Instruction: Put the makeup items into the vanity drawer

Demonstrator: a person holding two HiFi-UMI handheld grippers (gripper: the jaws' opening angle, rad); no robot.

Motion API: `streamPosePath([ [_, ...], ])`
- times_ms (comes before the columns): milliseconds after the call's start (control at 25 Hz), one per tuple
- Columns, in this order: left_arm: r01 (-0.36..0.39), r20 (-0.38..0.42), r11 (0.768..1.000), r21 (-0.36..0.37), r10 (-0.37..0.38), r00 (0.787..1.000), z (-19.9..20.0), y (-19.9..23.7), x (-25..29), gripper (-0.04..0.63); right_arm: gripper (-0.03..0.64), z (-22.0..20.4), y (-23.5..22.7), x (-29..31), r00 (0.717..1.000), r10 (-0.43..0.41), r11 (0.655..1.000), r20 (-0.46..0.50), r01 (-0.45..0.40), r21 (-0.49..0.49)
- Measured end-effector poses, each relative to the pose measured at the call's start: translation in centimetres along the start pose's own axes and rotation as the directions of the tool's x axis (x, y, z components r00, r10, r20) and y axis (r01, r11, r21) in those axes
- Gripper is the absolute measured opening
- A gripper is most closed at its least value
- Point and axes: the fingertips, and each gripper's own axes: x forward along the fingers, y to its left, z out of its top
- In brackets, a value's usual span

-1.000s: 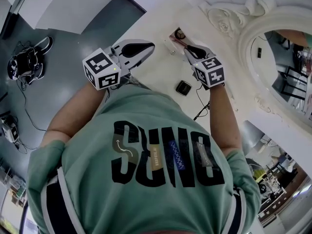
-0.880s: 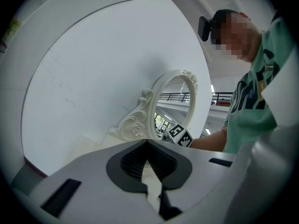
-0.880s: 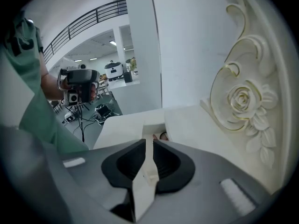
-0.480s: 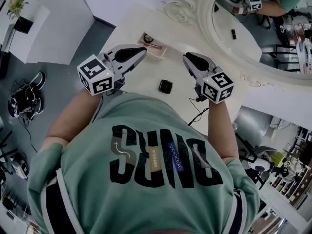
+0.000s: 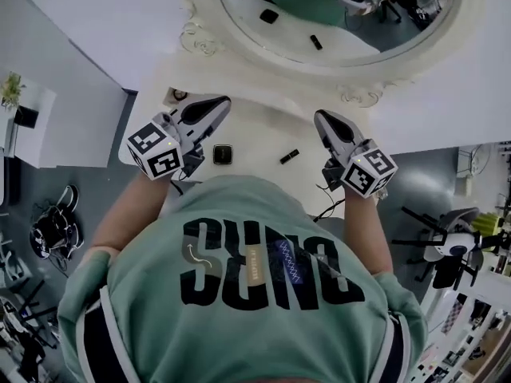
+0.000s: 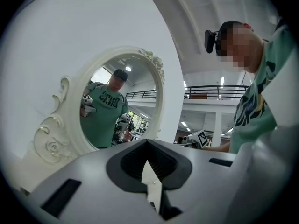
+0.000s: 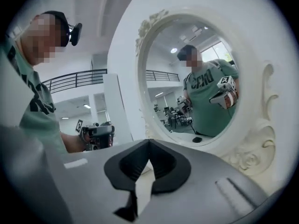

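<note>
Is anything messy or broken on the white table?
Nothing looks broken or spilled. A black compact and a small black stick just lie loose on the vanity, not yet put away. The left gripper and right gripper are shut, holding nothing.

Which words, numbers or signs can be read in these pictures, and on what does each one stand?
"SUNO" (the last letter may be a D): large black print on the green T-shirt, as the head view shows it.
Small patches inside those letters: too small to read.
The same print reflected in the mirror: reversed and blurred, unreadable.
Marker cubes: square black-and-white patterns only, no words.
</note>
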Motion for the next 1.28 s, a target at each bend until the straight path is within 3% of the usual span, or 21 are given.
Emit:
streamPosePath([
  [160,0.042,-0.021,0.999,0.014,-0.042,0.999,-0.2,-2.5,3.5,0.000,0.009,0.5,-1.8,-5.2,0.995,-0.042,0.998,0.087,0.039,0.043],
  [360,0.070,-0.029,0.997,0.033,-0.069,0.997,0.5,-4.0,5.3,0.000,0.009,-0.1,-2.7,-7.9,0.991,-0.071,0.996,0.115,0.065,0.054],
  [1280,0.028,-0.054,1.000,0.006,-0.028,0.998,-0.4,-2.9,3.0,0.000,0.006,-0.9,-1.2,-5.0,0.998,-0.017,0.999,0.067,0.015,0.032],
])
